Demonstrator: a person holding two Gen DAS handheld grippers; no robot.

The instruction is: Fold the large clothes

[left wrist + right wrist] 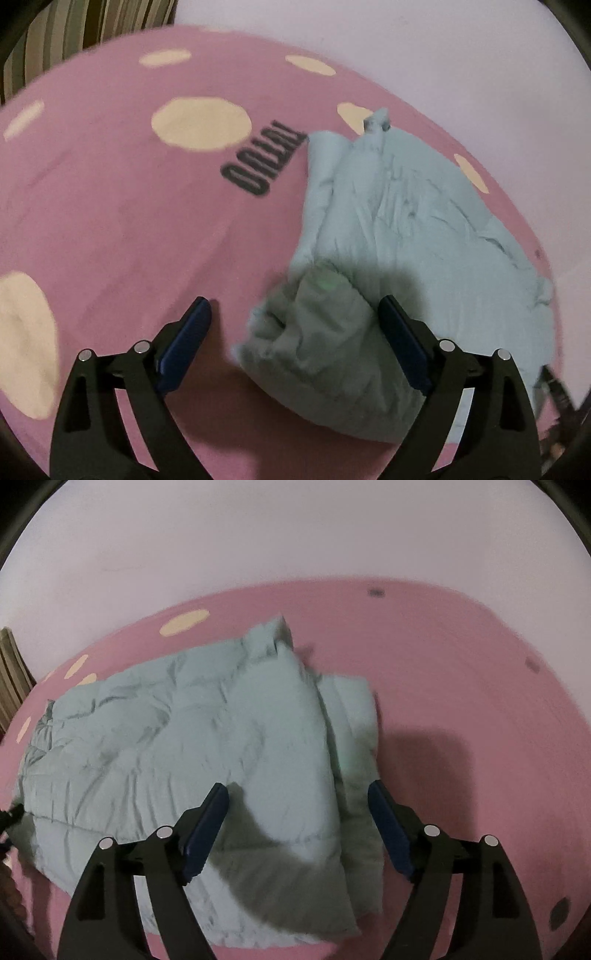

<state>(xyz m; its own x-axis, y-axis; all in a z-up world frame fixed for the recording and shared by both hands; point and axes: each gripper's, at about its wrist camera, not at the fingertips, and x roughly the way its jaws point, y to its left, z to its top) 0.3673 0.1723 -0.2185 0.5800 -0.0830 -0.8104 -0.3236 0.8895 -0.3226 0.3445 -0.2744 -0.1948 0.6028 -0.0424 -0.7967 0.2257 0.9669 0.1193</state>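
Observation:
A light blue-green puffy garment [406, 229] lies crumpled on a pink sheet [110, 221] with cream spots. In the left wrist view it fills the right half, with one bunched end lying between the fingers. My left gripper [295, 314] is open and empty just above that end. In the right wrist view the garment [184, 738] spreads to the left and middle, partly folded over itself. My right gripper [297, 797] is open and empty above its near right edge.
The pink sheet [461, 701] covers a bed against a pale wall [258, 535]. Black lettering [262, 162] is printed on the sheet. A striped curtain [74, 29] hangs at the far left. Bare sheet lies left of the garment in the left wrist view.

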